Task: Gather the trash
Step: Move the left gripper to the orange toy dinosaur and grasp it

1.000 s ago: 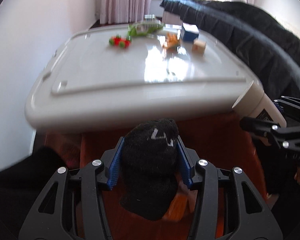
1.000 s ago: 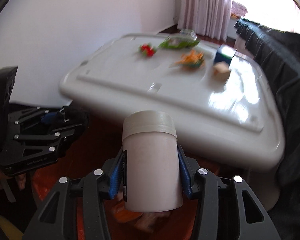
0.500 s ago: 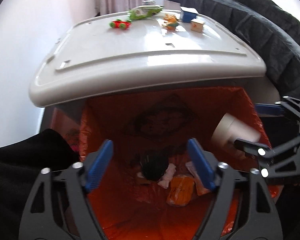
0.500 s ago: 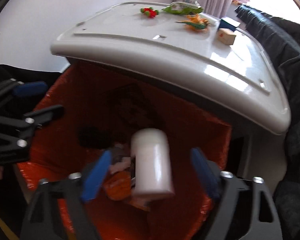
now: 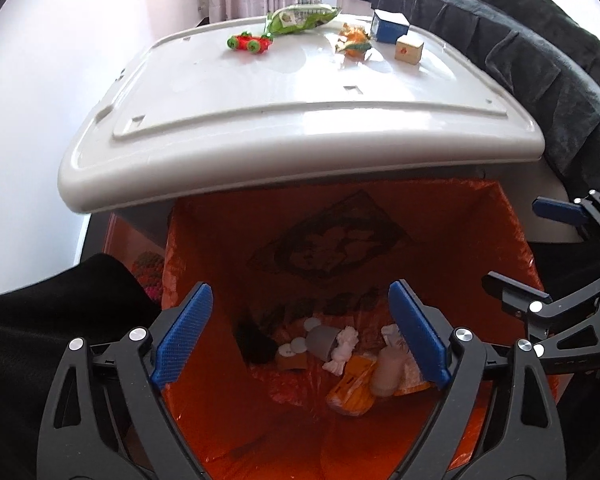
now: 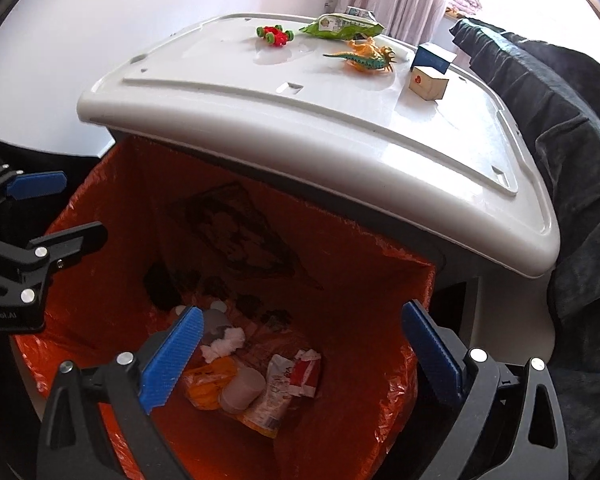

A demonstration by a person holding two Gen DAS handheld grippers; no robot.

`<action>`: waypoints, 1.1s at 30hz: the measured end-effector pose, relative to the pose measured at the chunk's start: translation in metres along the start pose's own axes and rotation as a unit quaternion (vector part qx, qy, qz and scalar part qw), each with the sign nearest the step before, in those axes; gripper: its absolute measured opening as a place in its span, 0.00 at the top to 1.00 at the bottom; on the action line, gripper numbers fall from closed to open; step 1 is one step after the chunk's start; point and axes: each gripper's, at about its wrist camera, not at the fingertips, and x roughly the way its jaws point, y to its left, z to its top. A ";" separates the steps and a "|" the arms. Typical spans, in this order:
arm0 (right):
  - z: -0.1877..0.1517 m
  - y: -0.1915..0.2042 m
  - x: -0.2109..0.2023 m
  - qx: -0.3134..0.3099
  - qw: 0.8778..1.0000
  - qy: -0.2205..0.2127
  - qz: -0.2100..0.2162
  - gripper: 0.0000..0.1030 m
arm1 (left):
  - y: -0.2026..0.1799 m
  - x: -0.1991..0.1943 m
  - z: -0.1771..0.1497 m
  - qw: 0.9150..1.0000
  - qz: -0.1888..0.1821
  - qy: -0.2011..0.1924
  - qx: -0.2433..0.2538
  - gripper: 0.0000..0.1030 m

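A bin lined with an orange bag (image 5: 480,240) (image 6: 112,208) stands open below both grippers. At its bottom lie a black sock (image 5: 256,342) (image 6: 160,284) and a white cup (image 5: 388,368) (image 6: 242,390), on its side among wrappers and tissue. My left gripper (image 5: 300,320) hangs over the bin's mouth, jaws opening, with nothing between the blue pads (image 5: 182,340). My right gripper (image 6: 300,344) hangs over it too, jaws opening and empty. Each gripper also shows at the edge of the other's view: the right gripper (image 5: 536,248), the left gripper (image 6: 48,212).
A white plastic lid (image 5: 300,128) (image 6: 320,120) overhangs the bin's far side. On it lie a red toy car (image 5: 249,43), a green packet (image 5: 300,18), a toy dinosaur (image 6: 366,56), a blue box (image 5: 389,26) and a small carton (image 6: 428,82). Dark fabric (image 5: 540,60) drapes on the right.
Both grippers went from shut to wide open. The black sock left the left one and the white cup left the right one; both now lie in the bin.
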 end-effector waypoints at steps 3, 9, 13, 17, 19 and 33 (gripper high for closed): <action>0.010 -0.007 -0.005 0.007 1.000 -0.008 -0.007 0.05 | 0.000 -0.008 0.021 1.000 -0.015 -0.020 0.003 0.15; 0.052 -0.046 -0.038 0.040 0.996 -0.063 -0.049 0.05 | -0.007 -0.004 0.097 0.997 -0.059 -0.052 0.003 0.15; 0.082 -0.082 -0.068 0.078 0.987 -0.120 -0.067 0.05 | -0.025 0.021 0.156 0.995 -0.056 -0.075 0.024 0.15; 0.098 -0.109 -0.086 0.107 0.979 -0.160 -0.069 0.05 | -0.042 0.062 0.203 0.995 -0.055 -0.074 0.037 0.15; 0.098 -0.115 -0.089 0.119 0.975 -0.174 -0.065 0.05 | -0.050 0.086 0.222 0.995 -0.049 -0.072 0.047 0.15; 0.084 -0.128 -0.073 0.145 0.974 -0.174 -0.017 0.05 | -0.067 0.181 0.276 0.997 -0.025 -0.039 0.064 0.28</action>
